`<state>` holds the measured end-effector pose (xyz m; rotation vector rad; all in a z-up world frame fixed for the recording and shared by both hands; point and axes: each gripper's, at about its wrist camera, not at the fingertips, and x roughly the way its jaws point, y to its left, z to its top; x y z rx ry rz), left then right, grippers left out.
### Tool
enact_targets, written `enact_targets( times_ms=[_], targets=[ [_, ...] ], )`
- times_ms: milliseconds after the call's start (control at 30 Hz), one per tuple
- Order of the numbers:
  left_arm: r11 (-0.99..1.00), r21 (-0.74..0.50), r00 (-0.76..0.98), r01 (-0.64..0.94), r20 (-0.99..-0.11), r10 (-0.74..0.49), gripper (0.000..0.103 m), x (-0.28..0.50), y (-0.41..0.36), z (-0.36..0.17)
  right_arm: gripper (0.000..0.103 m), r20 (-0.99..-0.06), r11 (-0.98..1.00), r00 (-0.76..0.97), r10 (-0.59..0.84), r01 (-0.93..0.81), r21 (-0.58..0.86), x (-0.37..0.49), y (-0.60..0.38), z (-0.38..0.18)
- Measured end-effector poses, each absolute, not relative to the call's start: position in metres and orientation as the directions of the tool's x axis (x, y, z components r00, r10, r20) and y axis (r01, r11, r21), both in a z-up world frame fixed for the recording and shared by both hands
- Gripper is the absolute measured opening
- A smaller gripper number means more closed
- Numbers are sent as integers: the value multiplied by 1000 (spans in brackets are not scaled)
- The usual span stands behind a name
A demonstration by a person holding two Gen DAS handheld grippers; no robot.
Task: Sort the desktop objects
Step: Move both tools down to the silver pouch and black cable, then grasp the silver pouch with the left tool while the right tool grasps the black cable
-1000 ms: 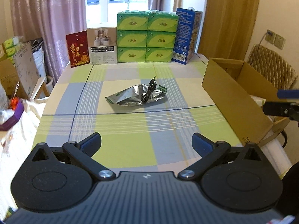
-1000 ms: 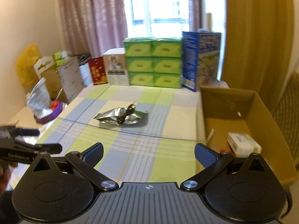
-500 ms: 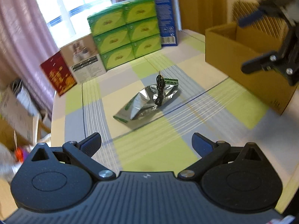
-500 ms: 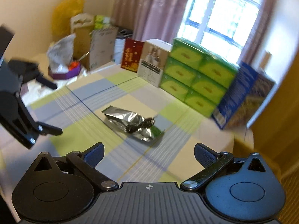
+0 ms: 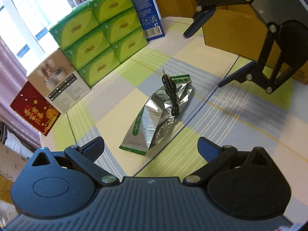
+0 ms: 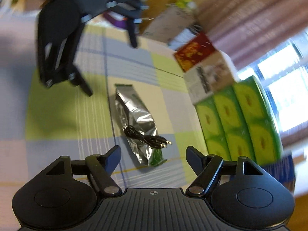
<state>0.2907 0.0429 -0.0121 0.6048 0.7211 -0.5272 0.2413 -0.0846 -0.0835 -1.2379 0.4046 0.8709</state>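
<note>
A crumpled silver foil bag (image 5: 152,119) with green print lies on the checked tablecloth (image 5: 240,115). A coiled black audio cable (image 5: 171,94) rests on top of it, plug end pointing away. My left gripper (image 5: 151,148) hovers open just short of the bag's near end. My right gripper (image 5: 203,60) hangs open above the cloth beyond the bag, on its right. In the right wrist view the bag (image 6: 132,115) and cable (image 6: 146,137) sit just ahead of my open right gripper (image 6: 154,152). The left gripper (image 6: 111,69) stands open on the far side.
An open cardboard box (image 5: 231,32) stands at the table's right side. Along the back are stacked green tissue boxes (image 5: 100,28), a blue carton (image 5: 142,5), a white box (image 5: 61,84) and a red card (image 5: 34,109). Clutter lies beyond the table's left edge.
Both grippers have swung in and tilted down toward the foil bag from opposite sides, so each now looms large in the other's view. Bag and cable have not moved.
</note>
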Motion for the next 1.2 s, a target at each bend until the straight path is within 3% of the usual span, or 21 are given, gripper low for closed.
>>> enact_targets(
  times_ms=[267, 500, 700, 800, 833, 1000, 1200],
  targets=[
    [655, 353, 619, 668, -752, -226, 101, 311, 44, -37, 50, -673, -221, 652, 349, -641, -735, 258, -71, -134],
    [625, 356, 602, 695, -763, -235, 101, 324, 44, -48, 40, -685, -333, 653, 325, -598, -729, 277, -55, -165],
    [607, 359, 597, 709, -764, -244, 100, 333, 38, -49, 26, -690, -361, 652, 314, -591, -722, 286, -50, -174],
    [604, 348, 586, 717, -771, -251, 99, 340, 36, -51, 17, -689, -342, 652, 316, -600, -724, 289, -50, -175],
    [603, 346, 584, 719, -772, -253, 99, 342, 36, -51, 7, -685, -333, 656, 317, -600, -728, 288, -51, -174],
    [592, 331, 569, 735, -777, -271, 96, 352, 29, -54, 6, -696, -244, 653, 298, -653, -717, 285, -58, -165],
    [571, 333, 556, 751, -784, -275, 91, 368, 8, -59, 6, -763, 110, 604, 230, -795, -596, 302, -64, -136]
  ],
)
